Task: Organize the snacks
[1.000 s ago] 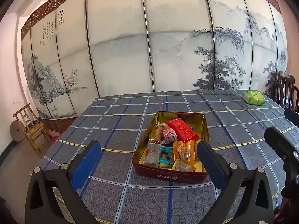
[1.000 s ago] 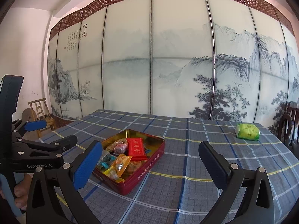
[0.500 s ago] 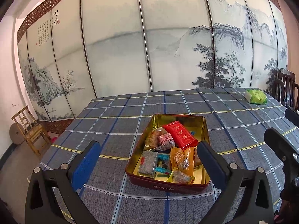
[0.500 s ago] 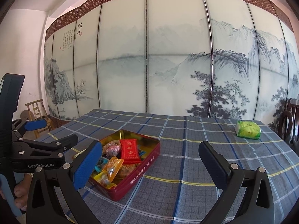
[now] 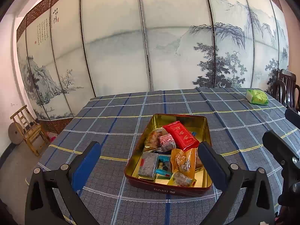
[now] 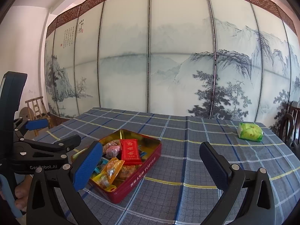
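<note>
Bright, even daylight throughout, diffused through the pale painted screen at the top of both frames. Soft, faint shadows under the tin. Glare off its gold interior. Strong fisheye bending and dark vignetting at corners. Sharp centre, slightly soft edges.

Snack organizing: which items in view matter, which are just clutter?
Job:
red tin
red packet
pink candy
orange packet
grey bar
green pack, apart from the tin

Background:
plaid tablecloth
painted screen
wooden chair
</note>
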